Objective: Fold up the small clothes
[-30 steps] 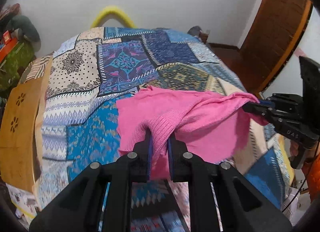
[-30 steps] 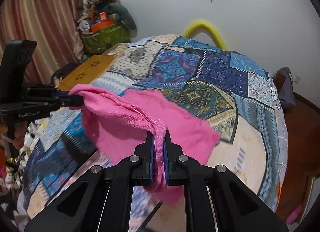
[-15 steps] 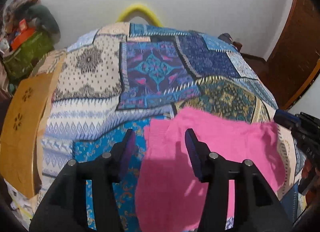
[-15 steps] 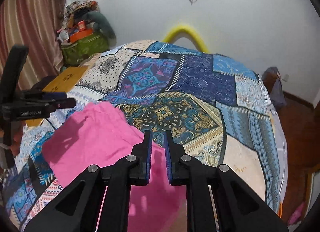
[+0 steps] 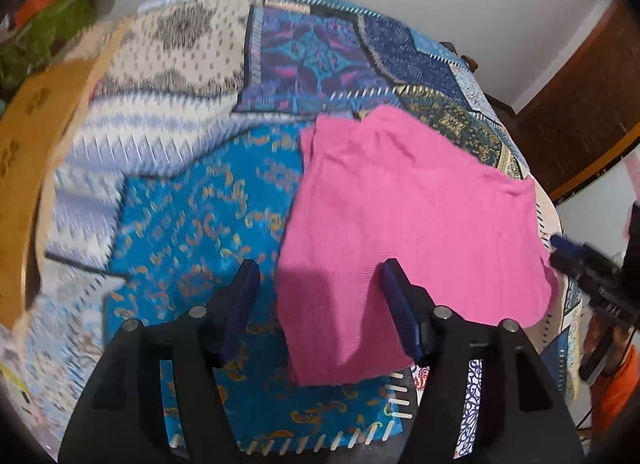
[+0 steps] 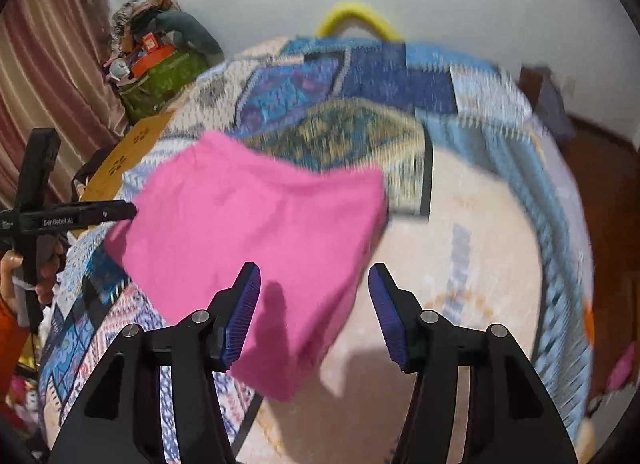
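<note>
A pink knit garment (image 5: 404,224) lies folded flat on the patchwork bedspread (image 5: 192,200); it also shows in the right wrist view (image 6: 248,240). My left gripper (image 5: 320,284) is open and empty, its jaws wide apart above the garment's near left edge. My right gripper (image 6: 314,284) is open and empty, above the garment's near right edge. The right gripper shows at the far right of the left wrist view (image 5: 560,244). The left gripper shows at the left of the right wrist view (image 6: 128,210).
A wooden board (image 5: 28,132) lies along the bed's left side. A pile of bags and clutter (image 6: 160,60) sits by the wall. A yellow hoop (image 6: 356,16) stands behind the bed. A wooden door (image 5: 580,112) is on the right.
Both grippers let go of the pink garment and opened wide. The garment dropped from being held up and now lies flat on the bedspread. Both grippers drew back.
</note>
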Demonstrator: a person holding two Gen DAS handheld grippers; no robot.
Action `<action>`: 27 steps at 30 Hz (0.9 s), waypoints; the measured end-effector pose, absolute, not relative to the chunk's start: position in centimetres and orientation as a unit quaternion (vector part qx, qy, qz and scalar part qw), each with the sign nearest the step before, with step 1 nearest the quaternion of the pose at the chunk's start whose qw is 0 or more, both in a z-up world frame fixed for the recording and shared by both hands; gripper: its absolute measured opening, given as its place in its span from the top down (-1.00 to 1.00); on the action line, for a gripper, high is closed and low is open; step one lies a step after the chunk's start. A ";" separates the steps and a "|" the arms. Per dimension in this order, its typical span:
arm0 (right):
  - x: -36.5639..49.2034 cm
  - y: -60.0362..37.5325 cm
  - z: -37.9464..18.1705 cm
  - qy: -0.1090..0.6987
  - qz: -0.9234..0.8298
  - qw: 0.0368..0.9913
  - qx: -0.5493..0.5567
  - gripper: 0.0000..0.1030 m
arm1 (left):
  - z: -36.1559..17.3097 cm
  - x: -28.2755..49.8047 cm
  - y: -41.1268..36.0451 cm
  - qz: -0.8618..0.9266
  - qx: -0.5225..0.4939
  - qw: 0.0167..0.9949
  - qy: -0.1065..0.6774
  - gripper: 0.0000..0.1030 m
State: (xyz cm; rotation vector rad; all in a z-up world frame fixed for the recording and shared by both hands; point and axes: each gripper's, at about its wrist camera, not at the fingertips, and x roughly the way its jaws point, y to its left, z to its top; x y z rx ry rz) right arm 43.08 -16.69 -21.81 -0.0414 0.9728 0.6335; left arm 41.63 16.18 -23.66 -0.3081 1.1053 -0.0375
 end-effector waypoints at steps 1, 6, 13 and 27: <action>43.1 -16.8 -22.2 0.467 0.299 0.832 -0.015 -0.02 | -23.9 41.7 16.2 -0.020 -0.154 0.837 0.524 -0.21; 44.0 -16.5 -24.1 0.490 0.307 0.815 0.036 -0.03 | -24.7 43.0 16.1 -0.043 -0.196 0.832 0.517 -0.21; 46.1 -15.2 -25.1 0.492 0.318 0.806 0.085 0.48 | -25.1 44.8 15.3 -0.068 -0.213 0.836 0.500 0.18; 40.4 -15.0 -17.3 0.414 0.364 0.832 0.058 0.80 | -15.6 37.2 12.7 -0.095 -0.147 0.891 0.419 0.60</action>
